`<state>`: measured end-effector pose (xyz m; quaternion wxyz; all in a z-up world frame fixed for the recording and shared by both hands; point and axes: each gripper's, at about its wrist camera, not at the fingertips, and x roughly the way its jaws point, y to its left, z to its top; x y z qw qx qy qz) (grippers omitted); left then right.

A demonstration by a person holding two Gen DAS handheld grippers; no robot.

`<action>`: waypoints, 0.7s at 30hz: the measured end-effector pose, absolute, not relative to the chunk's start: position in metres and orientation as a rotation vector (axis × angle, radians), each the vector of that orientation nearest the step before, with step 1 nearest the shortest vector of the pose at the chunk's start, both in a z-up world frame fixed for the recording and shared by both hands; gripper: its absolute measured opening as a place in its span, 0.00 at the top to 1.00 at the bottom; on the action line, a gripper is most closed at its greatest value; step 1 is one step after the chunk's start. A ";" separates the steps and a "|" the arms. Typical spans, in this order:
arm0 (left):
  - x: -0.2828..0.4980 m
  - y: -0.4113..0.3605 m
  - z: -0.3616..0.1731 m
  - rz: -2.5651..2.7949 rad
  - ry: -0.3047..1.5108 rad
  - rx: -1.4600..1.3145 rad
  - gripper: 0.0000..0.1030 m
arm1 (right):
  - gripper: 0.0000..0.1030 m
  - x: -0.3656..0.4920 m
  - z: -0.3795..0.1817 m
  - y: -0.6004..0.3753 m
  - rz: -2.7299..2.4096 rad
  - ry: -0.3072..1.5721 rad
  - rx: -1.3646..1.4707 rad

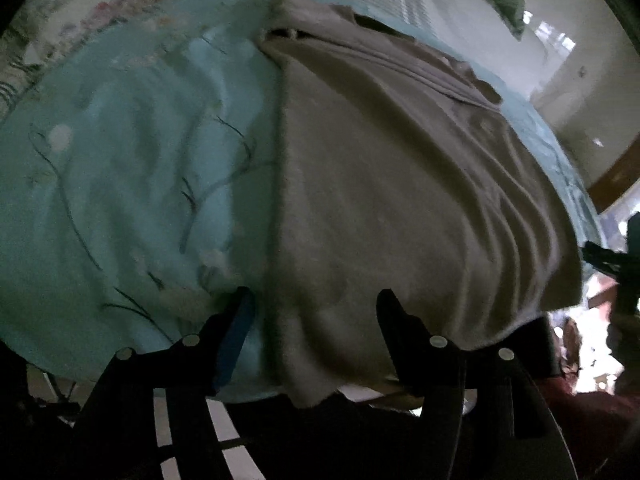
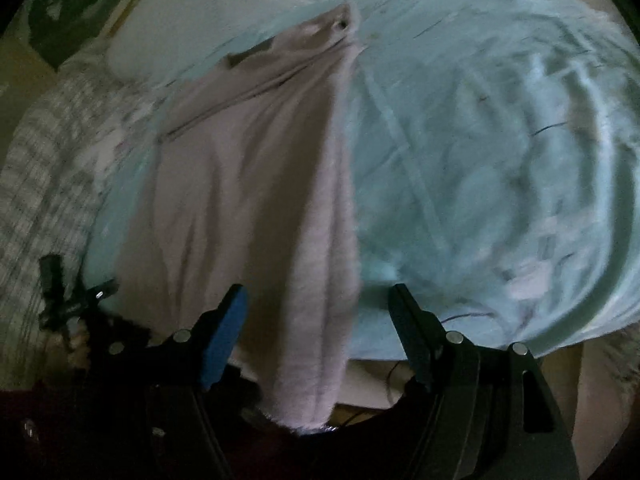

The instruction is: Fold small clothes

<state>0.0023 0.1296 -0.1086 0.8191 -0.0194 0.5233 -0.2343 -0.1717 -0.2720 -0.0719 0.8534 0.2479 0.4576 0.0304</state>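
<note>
A grey-brown garment (image 1: 392, 184) lies lengthwise on a light blue bedsheet (image 1: 120, 184), its near hem hanging over the bed's front edge. My left gripper (image 1: 314, 300) is open, its jaws straddling the garment's near left corner. In the right wrist view the same garment (image 2: 256, 208) looks pinkish grey. My right gripper (image 2: 318, 298) is open, its jaws straddling the garment's near right edge. The other gripper shows at the edge of each view: the right one (image 1: 612, 264), the left one (image 2: 76, 300).
The blue sheet (image 2: 500, 160) covers the bed, with a white pillow (image 2: 172, 36) and a floral pillow (image 1: 80, 12) at the far end. A checked cloth (image 2: 44, 184) lies at the left. A wall and a wooden frame (image 1: 616, 180) are at the right.
</note>
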 end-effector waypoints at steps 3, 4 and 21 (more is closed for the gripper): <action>0.003 0.130 -0.117 -0.579 1.169 -0.090 0.41 | 0.29 -0.173 -0.079 -0.271 0.145 0.947 0.547; 0.003 0.128 -0.121 -0.589 1.182 -0.097 0.45 | 0.29 -0.176 -0.081 -0.272 0.169 0.932 0.561; 0.001 0.144 -0.127 -0.660 1.152 -0.152 0.94 | 0.92 -0.181 -0.098 -0.270 0.319 0.929 0.618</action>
